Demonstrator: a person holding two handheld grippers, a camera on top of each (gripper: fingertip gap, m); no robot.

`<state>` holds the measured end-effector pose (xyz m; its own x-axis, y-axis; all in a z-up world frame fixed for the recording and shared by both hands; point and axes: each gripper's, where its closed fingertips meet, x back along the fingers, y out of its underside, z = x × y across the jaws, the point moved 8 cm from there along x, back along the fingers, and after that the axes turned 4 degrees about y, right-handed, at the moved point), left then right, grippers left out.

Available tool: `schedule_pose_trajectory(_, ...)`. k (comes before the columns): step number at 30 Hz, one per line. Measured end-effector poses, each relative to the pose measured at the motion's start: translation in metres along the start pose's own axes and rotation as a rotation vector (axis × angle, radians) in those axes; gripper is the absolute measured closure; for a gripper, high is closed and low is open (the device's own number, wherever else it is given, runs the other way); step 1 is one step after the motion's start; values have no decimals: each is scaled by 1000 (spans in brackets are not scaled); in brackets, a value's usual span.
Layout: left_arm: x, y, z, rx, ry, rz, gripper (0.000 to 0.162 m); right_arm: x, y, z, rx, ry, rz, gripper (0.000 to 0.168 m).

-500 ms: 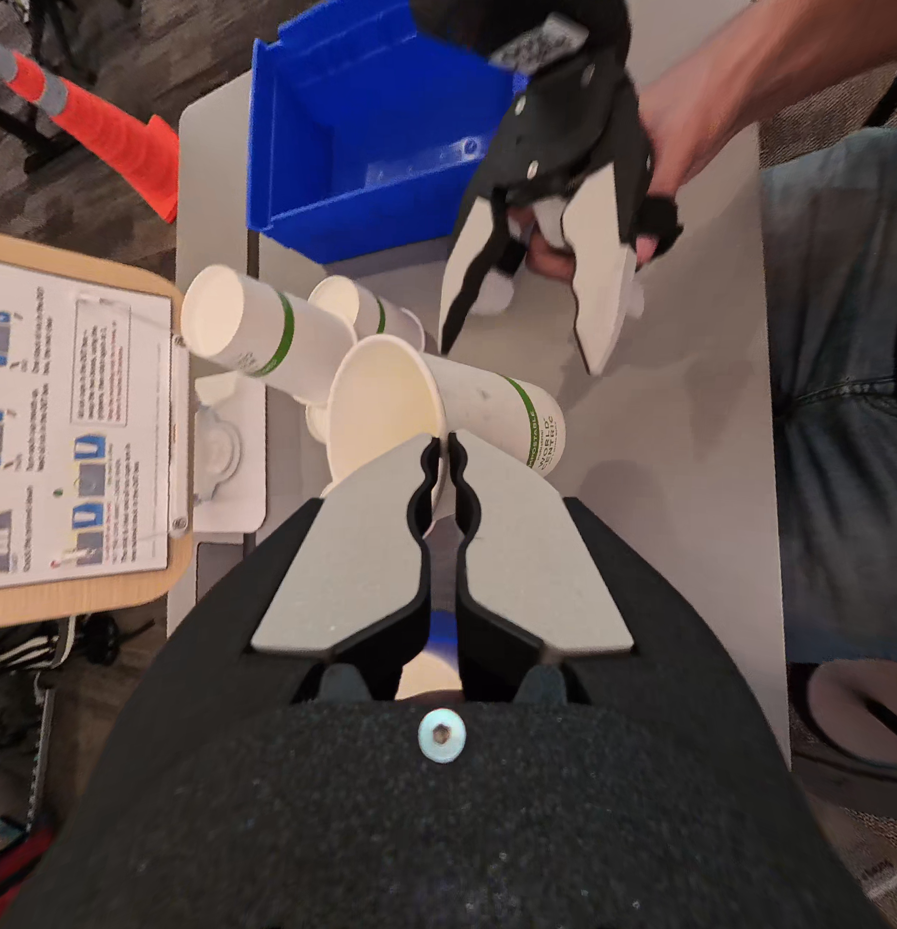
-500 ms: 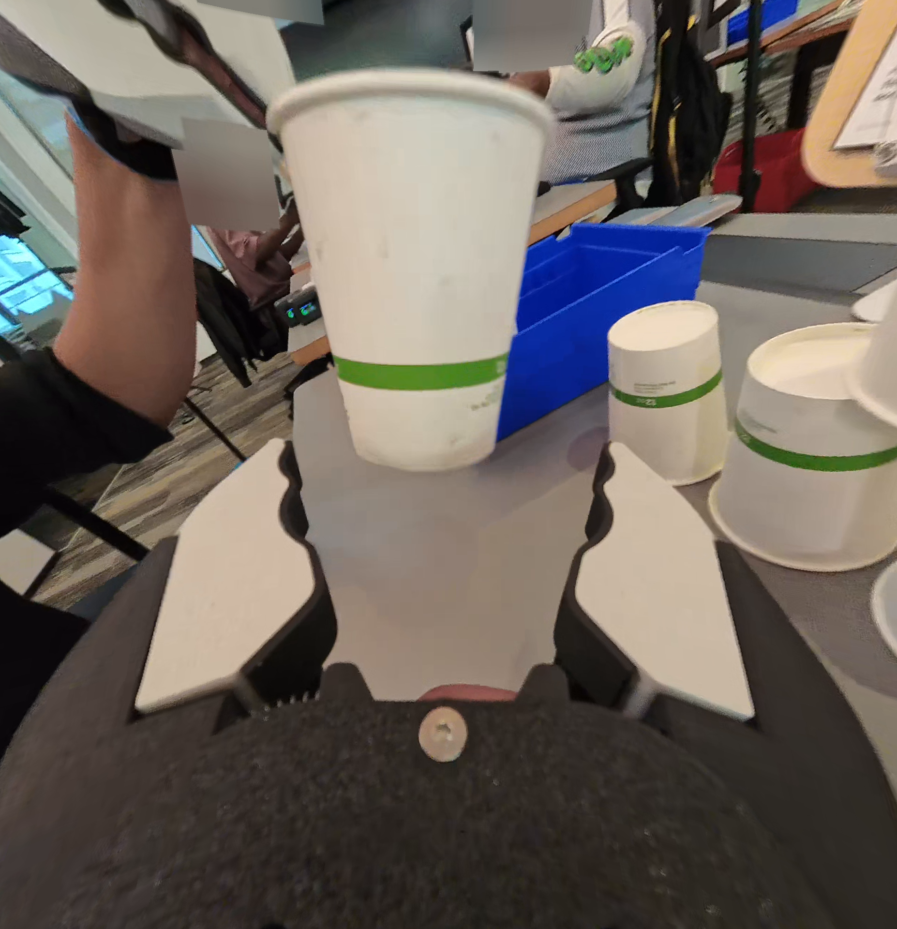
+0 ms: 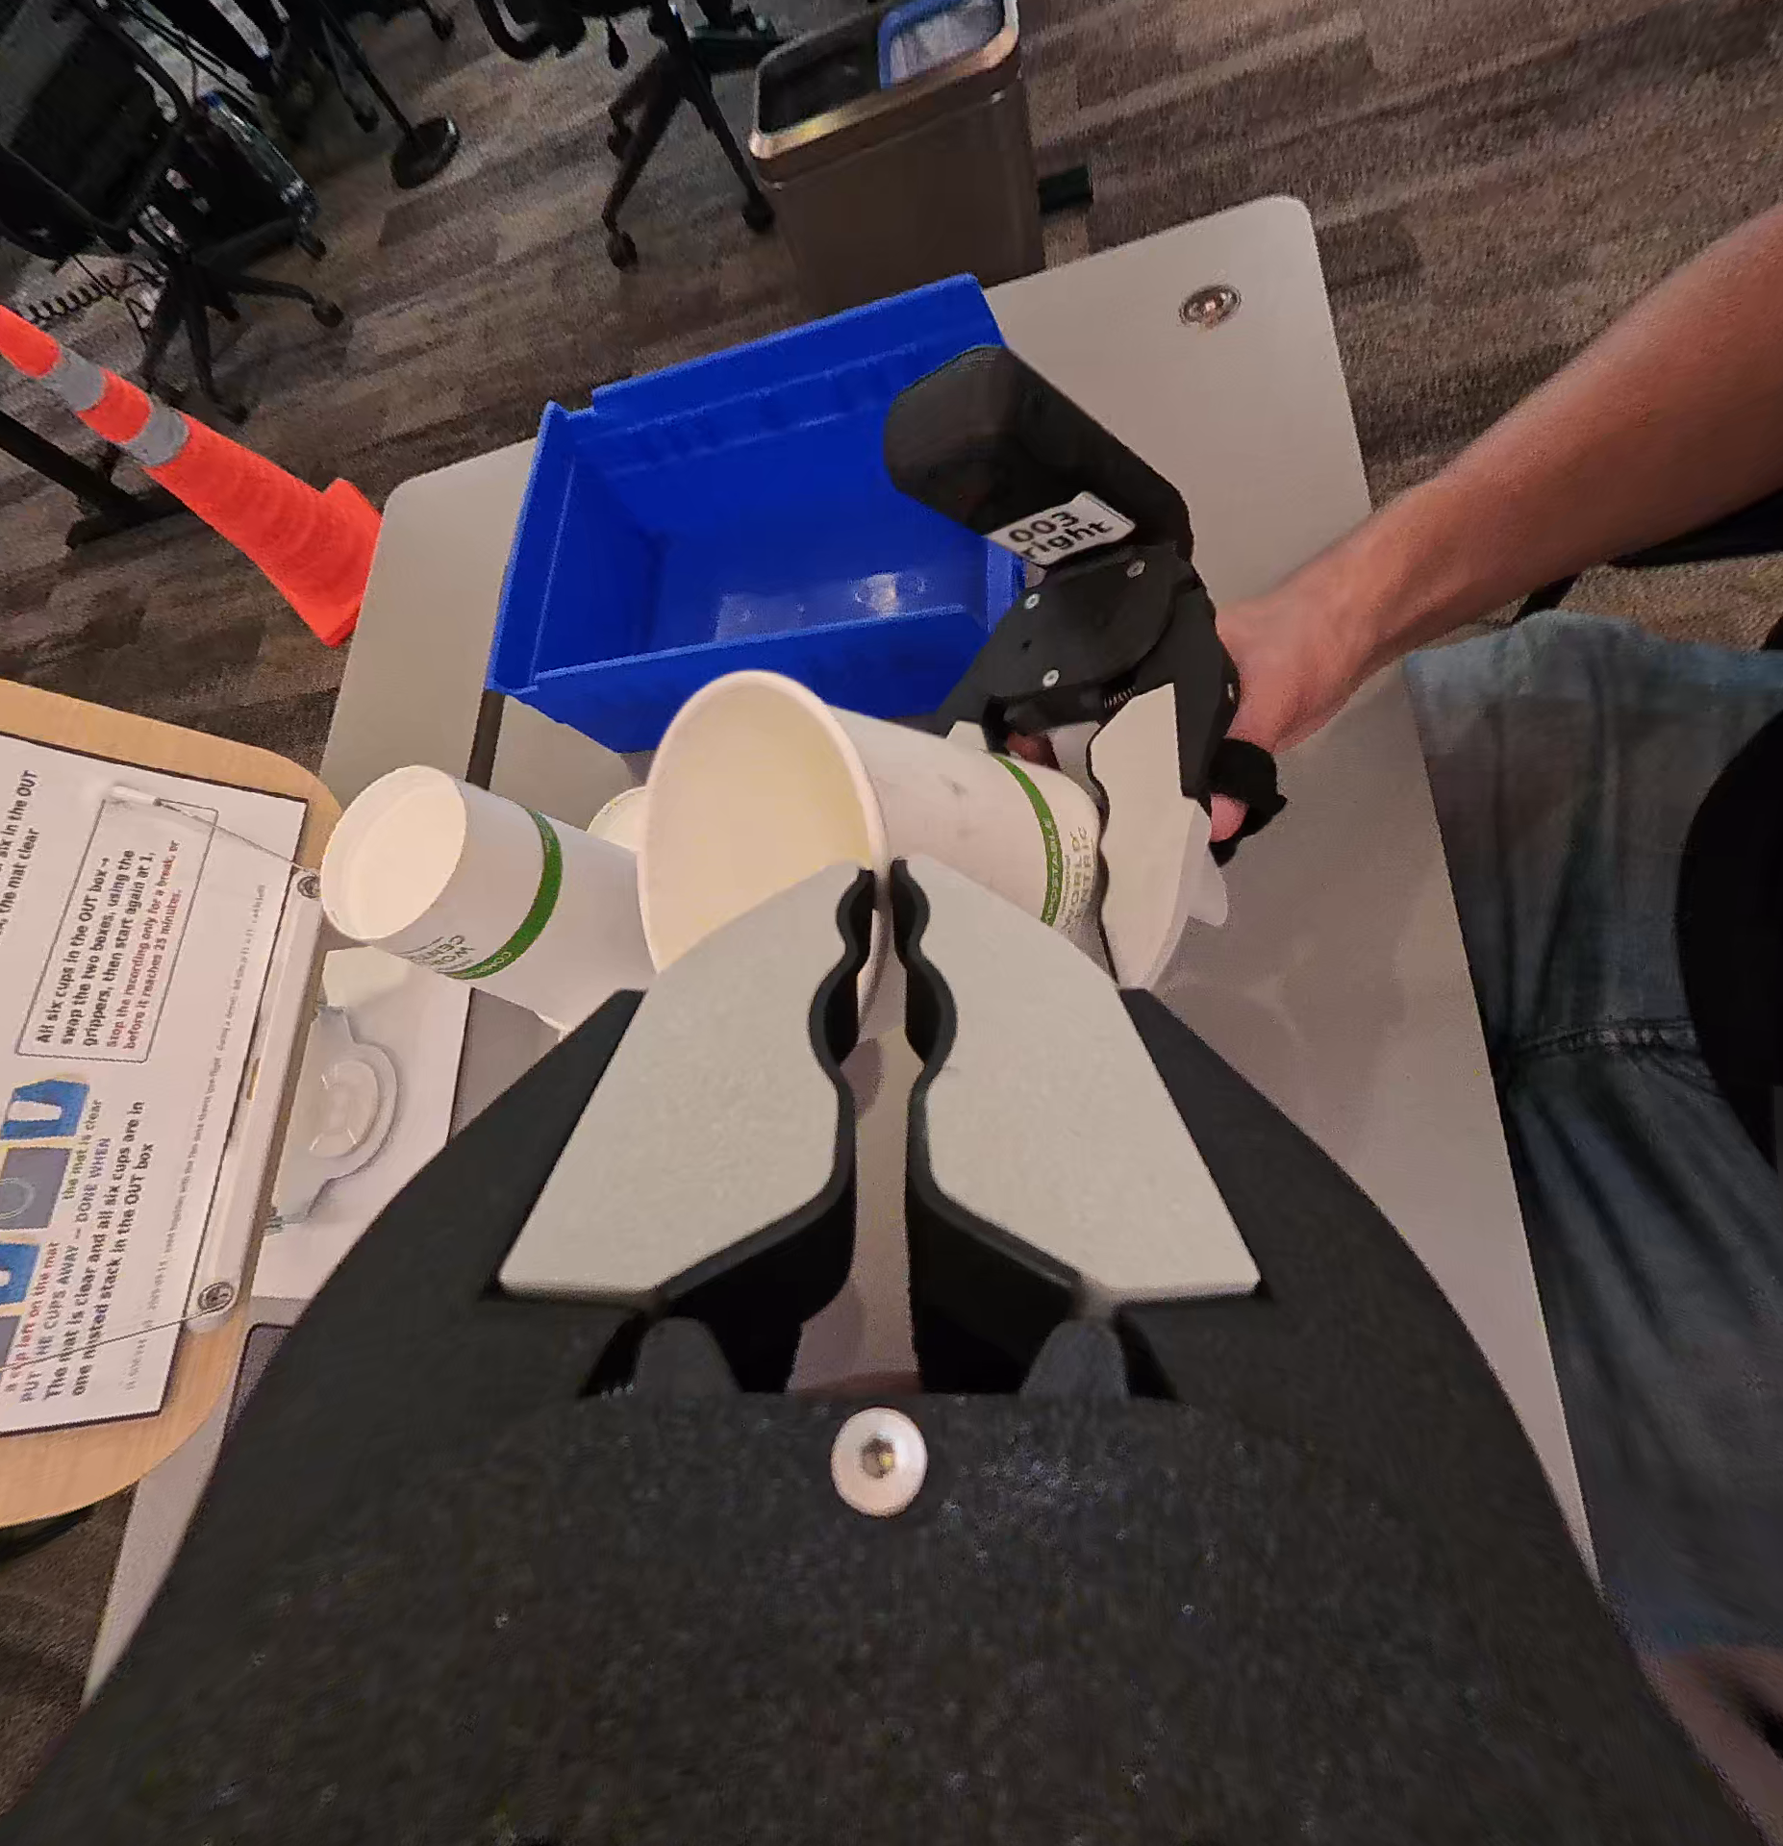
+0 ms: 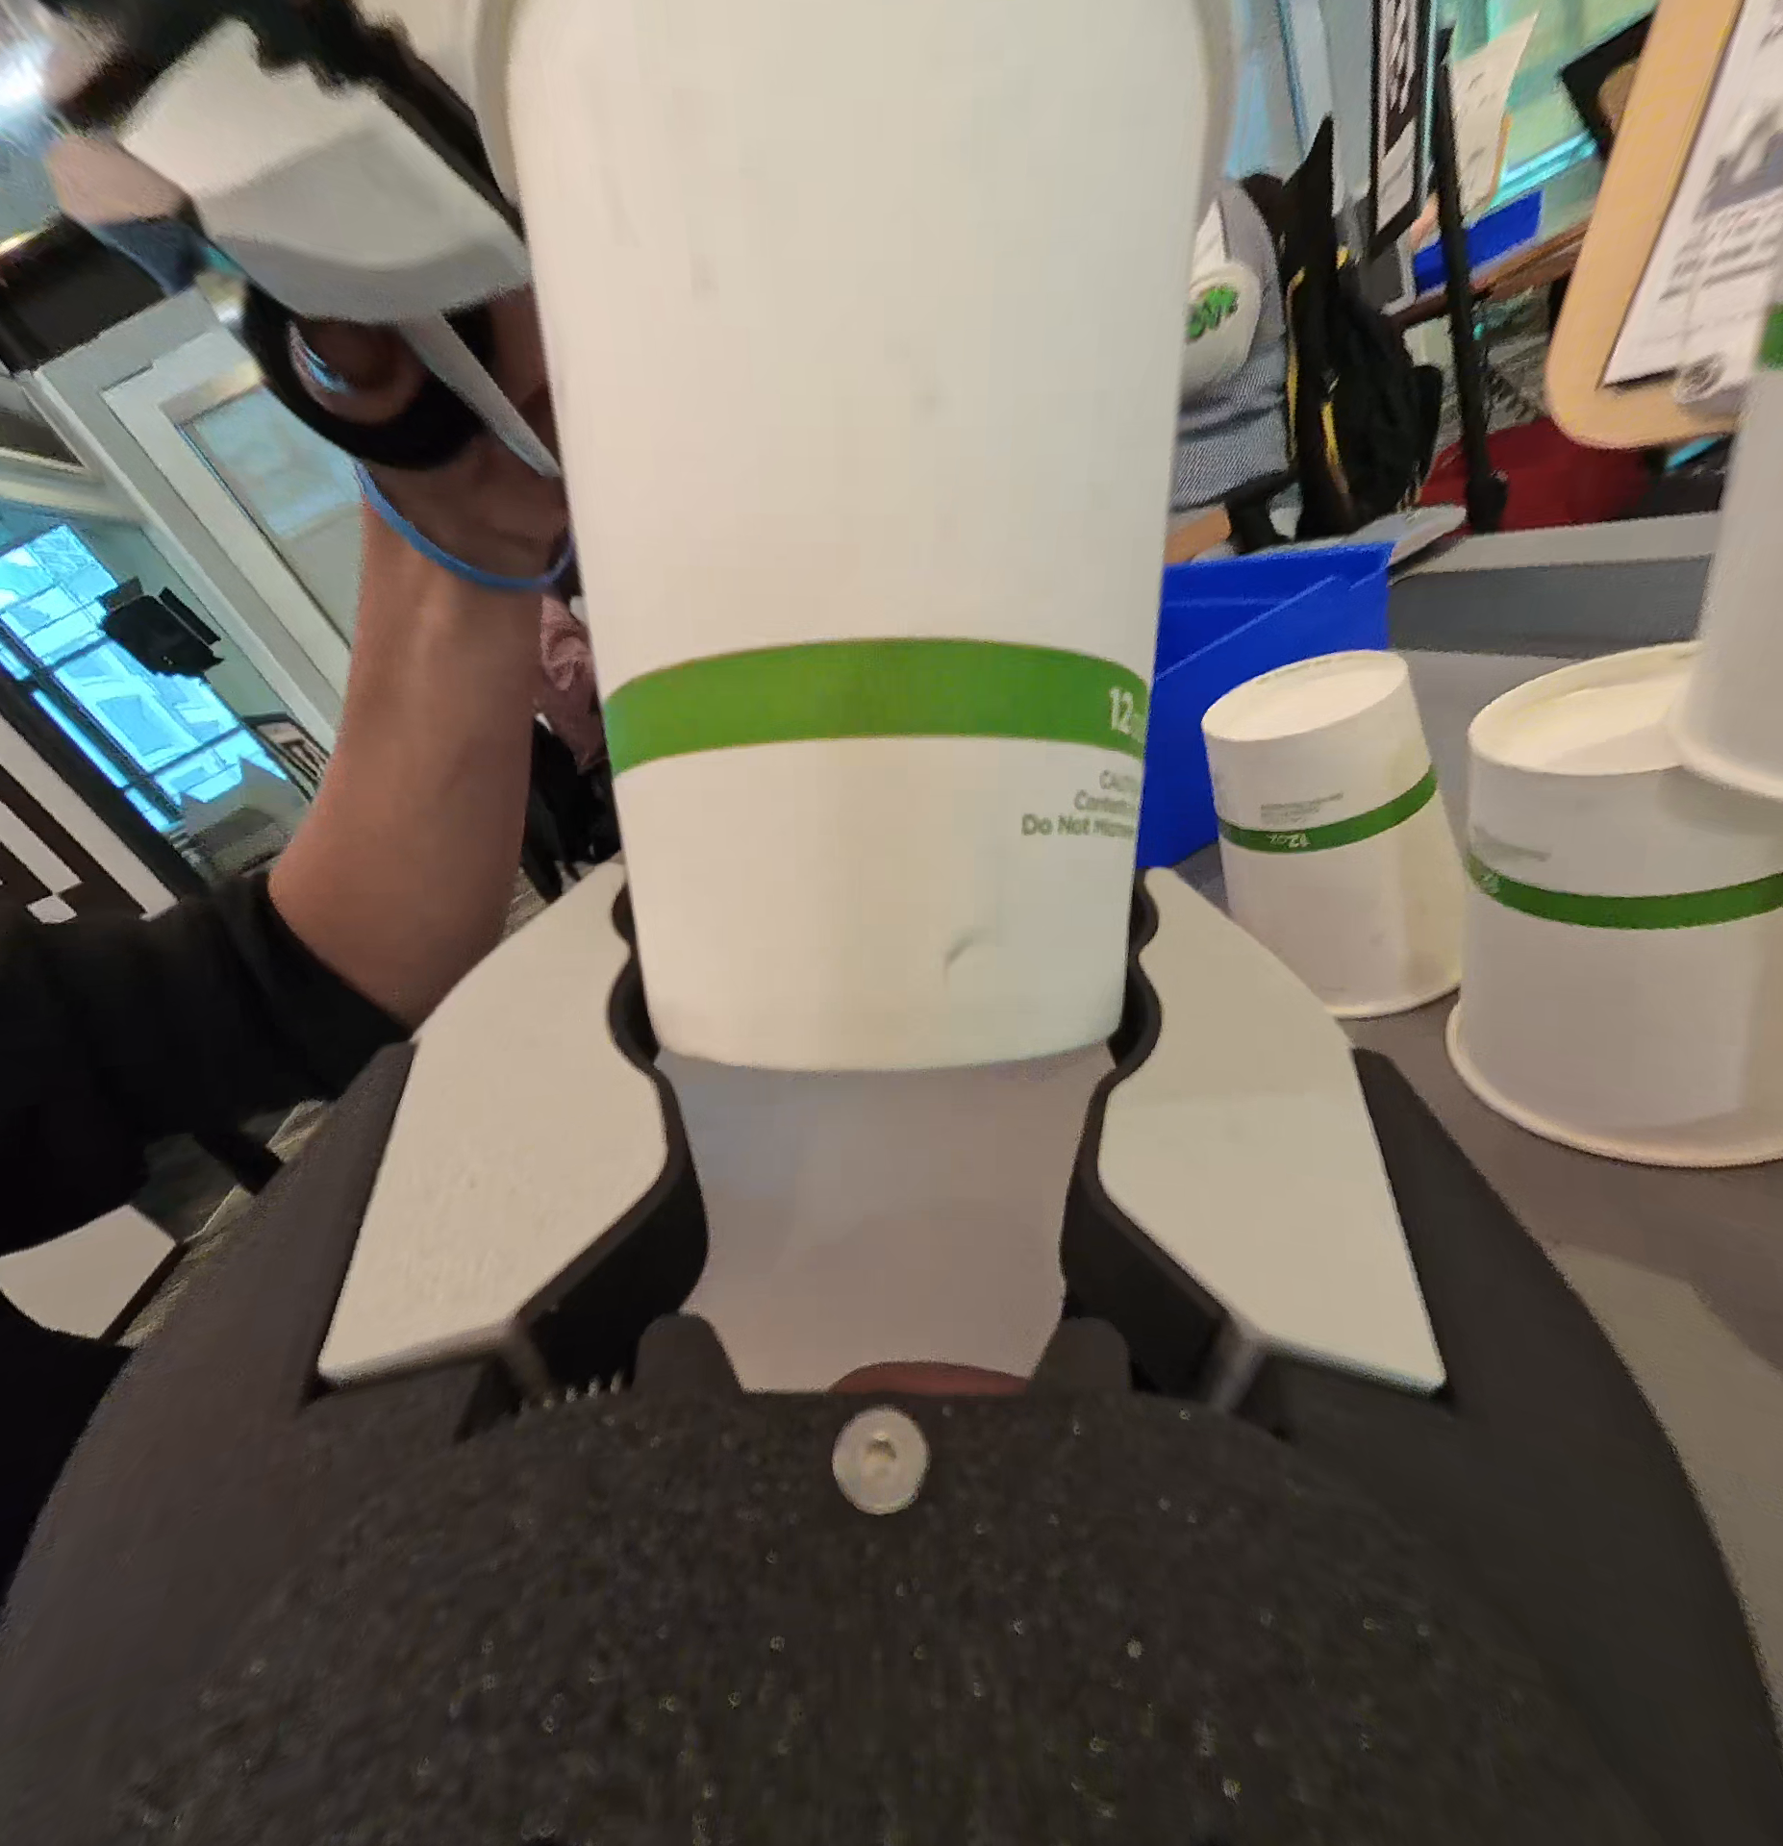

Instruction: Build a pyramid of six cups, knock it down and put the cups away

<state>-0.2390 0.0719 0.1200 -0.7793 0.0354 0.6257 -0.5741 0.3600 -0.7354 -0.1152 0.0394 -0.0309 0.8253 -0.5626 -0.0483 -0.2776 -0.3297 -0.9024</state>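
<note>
Mid-build: left hand-held gripper (image 3: 880,879) clamped on rim of white green-banded paper cup (image 4: 868,559); right hand-held gripper (image 4: 883,959) spread around its base, not gripping. Next: handover, flip, stack.

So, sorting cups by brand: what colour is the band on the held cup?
Green, on the white held cup; clearest in the right wrist view.

Held cup (image 4: 868,559) fills the gap between the right tongs (image 4: 883,984), nothing else fits there. Two upturned cups (image 4: 1327,839) crowd the right, blue bin (image 3: 728,559) blocks behind. Open grey surface (image 3: 1347,1049) lies on the right side, clear passage.
</note>
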Motion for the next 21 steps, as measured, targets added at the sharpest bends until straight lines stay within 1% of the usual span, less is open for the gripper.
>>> schedule_pose_trajectory(3,0,10,-1,39,7,35,159,10,-5,4,4,21,39,79)
schedule_pose_trajectory(5,-2,24,-1,72,13,38,159,18,-8,7,-3,36,56,80)
schedule_pose_trajectory(8,-9,45,5,134,33,60,158,26,-9,12,-16,43,28,81)
schedule_pose_trajectory(10,-14,55,9,162,17,79,156,27,-6,15,-26,49,-15,81)
schedule_pose_trajectory(11,-17,59,12,170,9,80,149,27,-6,16,-39,48,-20,81)
schedule_pose_trajectory(12,-19,61,15,174,-1,75,134,27,-5,18,-53,51,-25,81)
schedule_pose_trajectory(13,-21,63,17,170,-24,57,125,26,-3,19,-63,53,-42,81)
schedule_pose_trajectory(16,-17,58,24,109,-126,-15,94,25,0,22,-83,69,-97,81)
schedule_pose_trajectory(18,-14,48,30,17,-194,-83,94,24,2,23,-100,83,-135,81)
schedule_pose_trajectory(20,-19,41,37,-112,-225,-210,91,24,2,24,-117,107,-169,81)
schedule_pose_trajectory(21,-24,39,41,-183,-229,-284,87,24,2,23,-120,113,-177,80)
